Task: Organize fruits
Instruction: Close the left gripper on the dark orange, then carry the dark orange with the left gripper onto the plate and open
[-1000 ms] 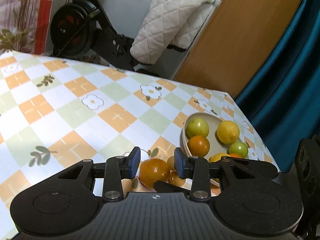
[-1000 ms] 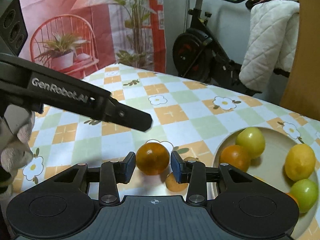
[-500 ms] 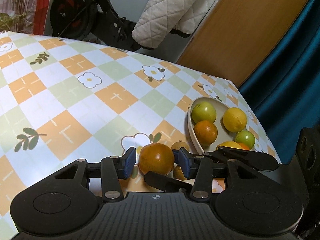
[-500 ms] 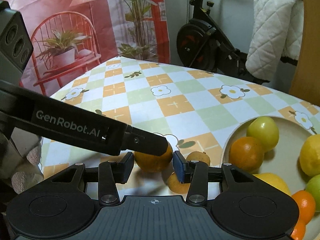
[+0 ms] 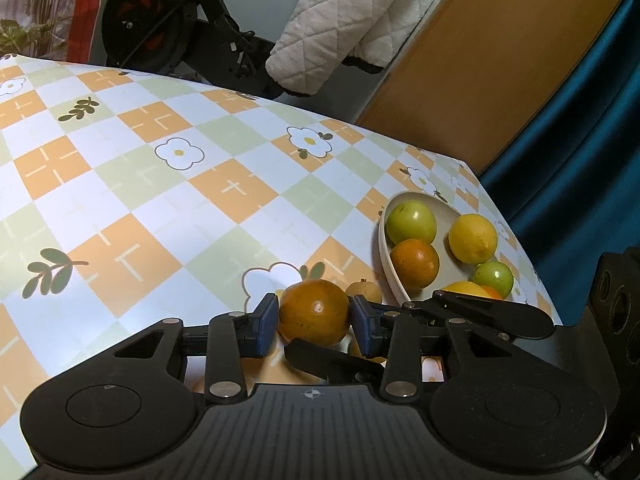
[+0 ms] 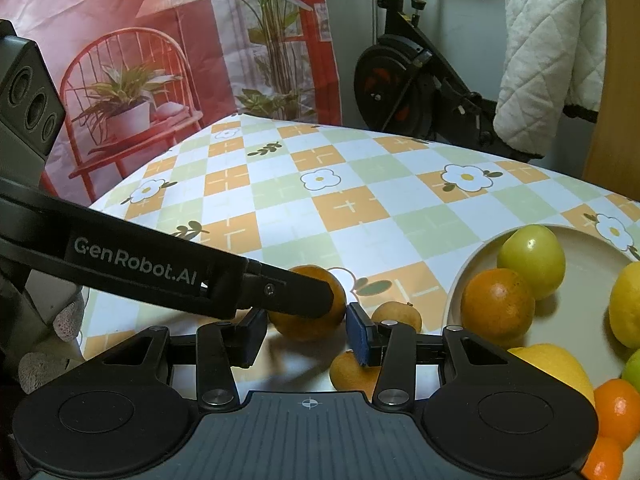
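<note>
The big orange (image 5: 314, 311) sits on the surface just left of the fruit bowl (image 5: 385, 254), between the pads of the left hand-held gripper (image 5: 314, 322), whose jaws have just been closing and now look clamped on it; an off-centre squeeze could roll it into the small citrus (image 6: 396, 315) beside it; the right hand-held gripper (image 6: 306, 334) waits alongside, parted and empty.

We note dim, warm indoor light; small glare spots on the orange (image 5: 314, 312) and fruit in the bowl (image 6: 454, 300). Soft shadows underneath. Fisheye bends the table (image 5: 160, 200) edges; focus sharp.
</note>
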`<control>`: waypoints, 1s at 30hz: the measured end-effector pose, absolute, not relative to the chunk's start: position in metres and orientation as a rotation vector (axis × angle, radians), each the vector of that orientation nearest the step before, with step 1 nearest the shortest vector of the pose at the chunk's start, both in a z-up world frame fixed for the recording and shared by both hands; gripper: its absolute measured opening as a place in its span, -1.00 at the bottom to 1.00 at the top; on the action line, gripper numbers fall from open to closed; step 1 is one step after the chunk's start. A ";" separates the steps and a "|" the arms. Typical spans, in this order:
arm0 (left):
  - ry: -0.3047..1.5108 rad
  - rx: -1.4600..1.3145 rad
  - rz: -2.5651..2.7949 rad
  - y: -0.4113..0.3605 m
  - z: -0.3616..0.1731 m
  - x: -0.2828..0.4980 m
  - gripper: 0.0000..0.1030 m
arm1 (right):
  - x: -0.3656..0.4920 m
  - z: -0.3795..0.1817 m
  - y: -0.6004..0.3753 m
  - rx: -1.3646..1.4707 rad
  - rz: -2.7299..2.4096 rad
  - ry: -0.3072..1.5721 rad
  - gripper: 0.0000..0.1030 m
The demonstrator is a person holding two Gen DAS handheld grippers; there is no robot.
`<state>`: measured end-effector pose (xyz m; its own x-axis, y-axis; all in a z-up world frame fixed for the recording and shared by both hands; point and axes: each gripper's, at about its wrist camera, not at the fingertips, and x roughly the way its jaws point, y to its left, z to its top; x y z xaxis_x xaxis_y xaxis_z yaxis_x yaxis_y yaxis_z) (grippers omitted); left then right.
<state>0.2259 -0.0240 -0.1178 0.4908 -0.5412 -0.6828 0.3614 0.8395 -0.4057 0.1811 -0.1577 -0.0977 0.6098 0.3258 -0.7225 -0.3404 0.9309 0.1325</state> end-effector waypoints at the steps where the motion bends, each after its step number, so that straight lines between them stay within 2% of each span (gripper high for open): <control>1: 0.903 -0.217 -0.552 -0.025 -0.117 0.225 -0.19 | 0.181 -0.098 -0.158 -0.016 0.385 0.830 -0.22; 13: 0.834 -0.189 -0.559 -0.029 -0.089 0.215 -0.19 | 0.172 -0.077 -0.159 -0.031 0.381 0.749 -0.22; 30: 0.661 -0.082 -0.631 -0.077 -0.018 0.213 -0.19 | 0.168 -0.009 -0.199 -0.086 0.322 0.544 -0.22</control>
